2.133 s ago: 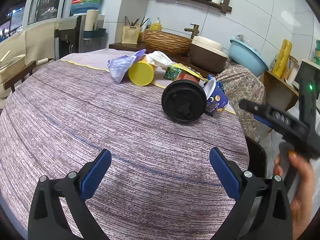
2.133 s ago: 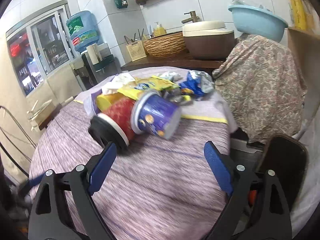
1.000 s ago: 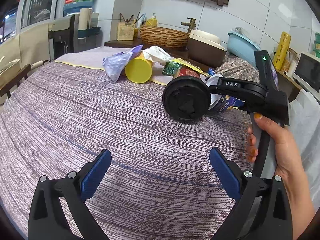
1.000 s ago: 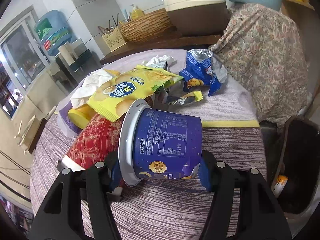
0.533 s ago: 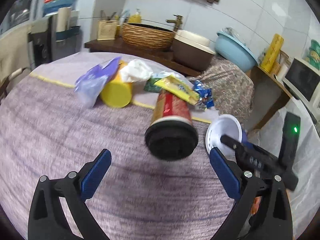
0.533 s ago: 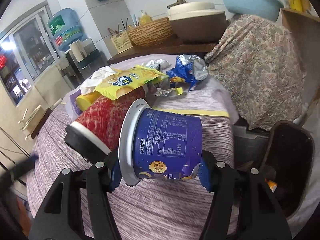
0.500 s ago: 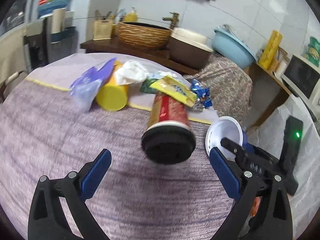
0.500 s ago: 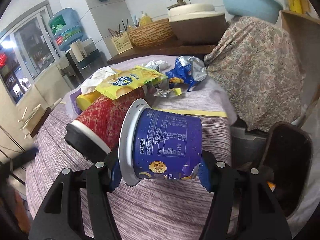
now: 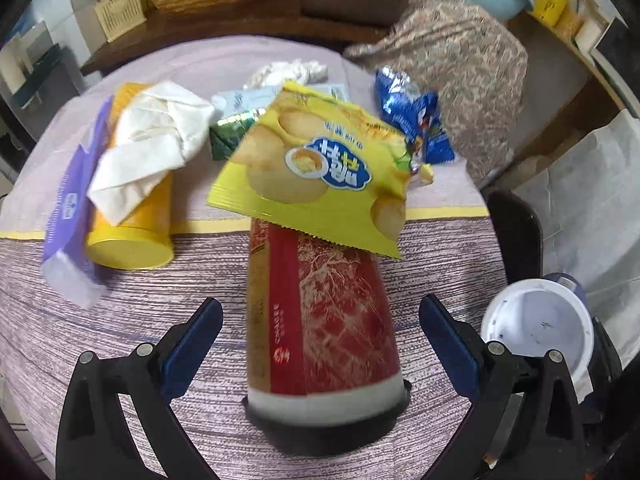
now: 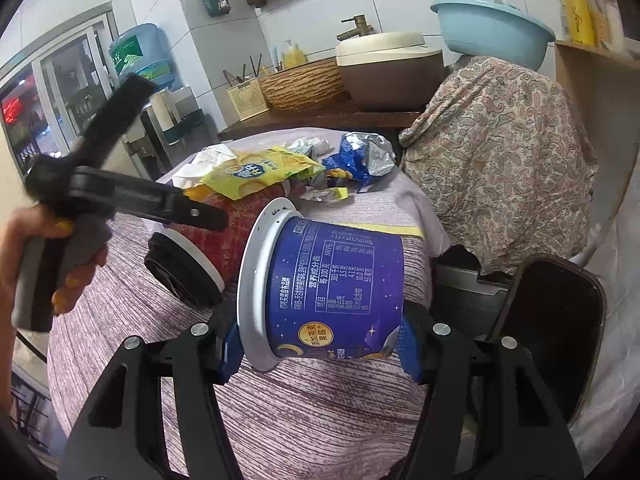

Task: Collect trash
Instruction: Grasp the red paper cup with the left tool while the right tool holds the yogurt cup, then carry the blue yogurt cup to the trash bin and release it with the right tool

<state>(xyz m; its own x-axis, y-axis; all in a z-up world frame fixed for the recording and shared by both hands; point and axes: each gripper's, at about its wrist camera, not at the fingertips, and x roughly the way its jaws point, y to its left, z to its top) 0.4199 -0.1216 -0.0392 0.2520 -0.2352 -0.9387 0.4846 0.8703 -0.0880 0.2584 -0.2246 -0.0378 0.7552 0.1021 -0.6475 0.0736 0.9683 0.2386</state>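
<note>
1. Right gripper (image 10: 320,346): blue pads pressed on both sides of a dark-blue printed paper tub with a white rim (image 10: 324,288), held on its side, rim toward the left pad; same tub seen open-mouthed at lower right in the left wrist view (image 9: 538,330).
2. Left gripper (image 9: 320,328): jaws wide apart, blue pads clear of everything, nothing gripped.
3. Between those open jaws: tall red-and-gold printed canister with a black cap (image 9: 320,320), lying on the purple striped tablecloth (image 9: 120,320), cap end nearest the camera.
4. Beyond the jaws, resting on the canister's far end: yellow crisp packet (image 9: 320,168).
5. Left of and beyond the left pad: yellow plastic cup on its side (image 9: 132,232), crumpled white tissue (image 9: 148,140) draped over it, purple wrapper (image 9: 72,200) alongside.
6. Farther right of the yellow packet: crumpled blue foil wrapper (image 9: 412,120).
7. Right of the right gripper: dark bin (image 10: 552,320) beside the table edge.
</note>
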